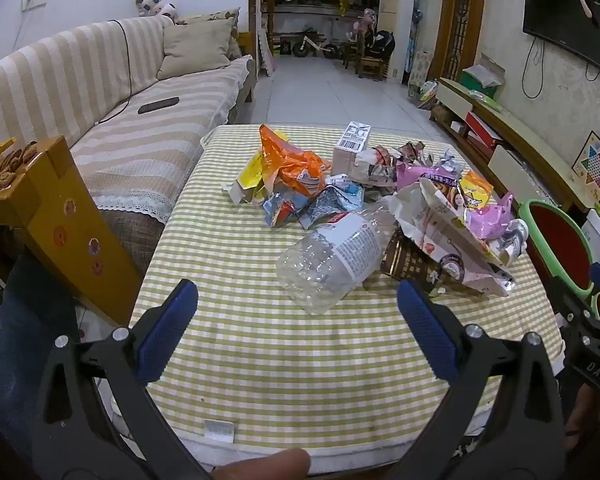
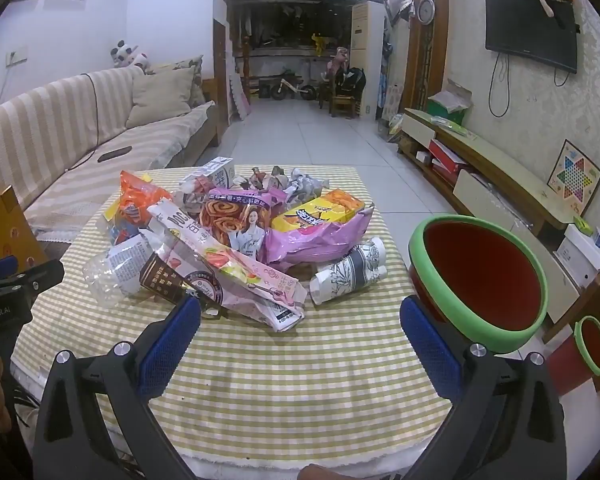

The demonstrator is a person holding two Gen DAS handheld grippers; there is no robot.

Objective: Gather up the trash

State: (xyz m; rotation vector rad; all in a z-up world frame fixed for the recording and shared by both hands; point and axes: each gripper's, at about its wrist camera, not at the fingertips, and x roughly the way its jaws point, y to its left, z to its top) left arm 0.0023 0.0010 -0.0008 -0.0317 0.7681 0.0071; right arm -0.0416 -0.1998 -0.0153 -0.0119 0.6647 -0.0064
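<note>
Sofa [image 1: 112, 92], striped cover, runs along the left of the room, just beside the table's left edge; a dark flat object lies on its seat. A low cabinet [image 2: 496, 168] lines the right wall beneath a wall-mounted television [image 2: 532, 32].

Table [image 1: 260, 360], covered in a green-and-white checked cloth, occupies the centre. Its near half is bare cloth.

Red bin [image 2: 480, 276] with a green rim stands just off the table's right edge, mouth tilted toward the camera in the right wrist view. A yellow cardboard box [image 1: 56, 220] stands at the table's left corner, against the sofa.

Trash pile [image 2: 236, 236] sits on the far half of the table, toward the right: a pink bag [image 2: 320, 240], a long printed wrapper [image 2: 236, 276], an orange packet [image 1: 296, 164], a crushed clear plastic bottle [image 1: 332, 260] nearest the left side, a rolled patterned paper cup [image 2: 352, 276] at the pile's right, a small carton [image 1: 350, 146] at the back.

Left gripper [image 1: 298, 300]: jaws spread wide, nothing between them, touching nothing; the bottle lies just ahead.

Right gripper [image 2: 300, 312]: jaws spread wide, empty; the long wrapper's end lies just ahead, and its right finger overlaps the bin in view, contact not determinable.
</note>
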